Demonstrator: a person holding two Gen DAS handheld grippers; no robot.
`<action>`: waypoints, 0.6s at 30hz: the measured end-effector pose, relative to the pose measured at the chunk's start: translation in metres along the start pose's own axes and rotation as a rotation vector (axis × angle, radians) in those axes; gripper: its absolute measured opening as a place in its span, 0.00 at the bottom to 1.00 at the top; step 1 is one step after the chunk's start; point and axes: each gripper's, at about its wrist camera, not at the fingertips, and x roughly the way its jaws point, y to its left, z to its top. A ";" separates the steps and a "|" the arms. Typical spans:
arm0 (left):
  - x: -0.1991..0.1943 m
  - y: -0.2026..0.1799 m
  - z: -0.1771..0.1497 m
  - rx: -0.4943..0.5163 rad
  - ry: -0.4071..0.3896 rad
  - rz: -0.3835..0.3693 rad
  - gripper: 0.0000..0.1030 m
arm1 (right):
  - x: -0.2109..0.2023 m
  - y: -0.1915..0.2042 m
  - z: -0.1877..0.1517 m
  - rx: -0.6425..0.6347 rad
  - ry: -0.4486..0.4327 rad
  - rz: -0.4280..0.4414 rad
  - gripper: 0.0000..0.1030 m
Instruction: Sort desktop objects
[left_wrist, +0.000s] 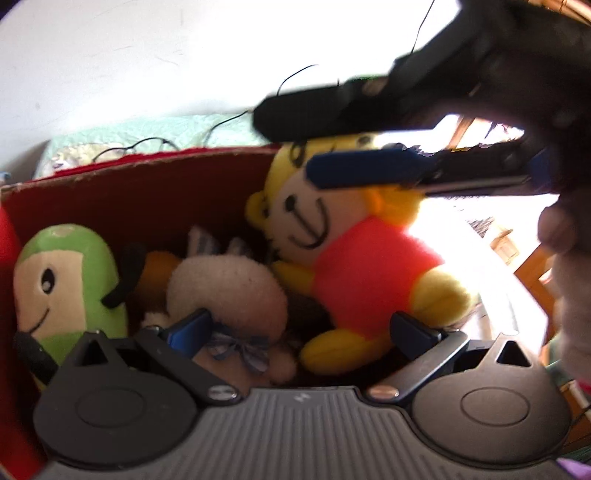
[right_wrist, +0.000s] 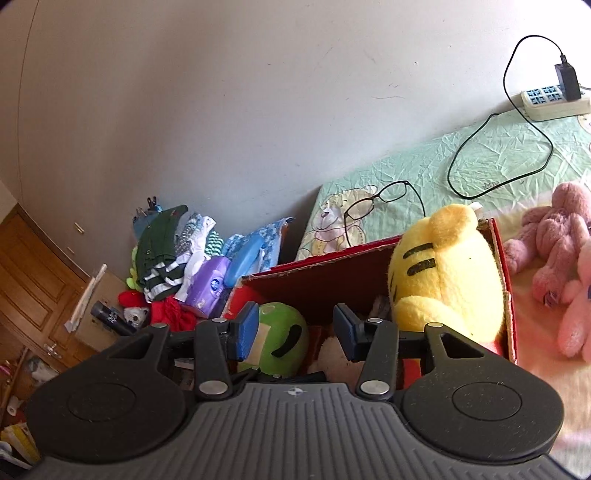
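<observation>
a red box (right_wrist: 314, 275) of plush toys, yellow tiger (right_wrist: 447, 273) at its right, sits on a green sheet (right_wrist: 491, 162) by a white wall (right_wrist: 221, 92), both the left gripper (left_wrist: 301, 326) and right gripper (right_wrist: 295, 332) spread apart, empty.

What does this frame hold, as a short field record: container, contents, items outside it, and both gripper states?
container: red cardboard box, open top
contents: yellow tiger plush in red shirt, green plush, white fuzzy plush
outside the box: pink plush, glasses and power strip on the green sheet
left gripper: open, empty, over the box
right gripper: open, empty, above the box
</observation>
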 end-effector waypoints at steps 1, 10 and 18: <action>-0.001 0.001 -0.001 -0.011 -0.004 -0.002 0.99 | -0.001 -0.001 0.000 0.005 -0.004 0.011 0.48; -0.008 0.004 -0.001 -0.074 -0.007 -0.103 0.99 | -0.018 -0.008 -0.002 0.064 -0.066 0.045 0.48; -0.003 -0.015 -0.001 -0.015 -0.026 -0.082 0.99 | -0.028 -0.005 -0.008 0.071 -0.081 0.041 0.44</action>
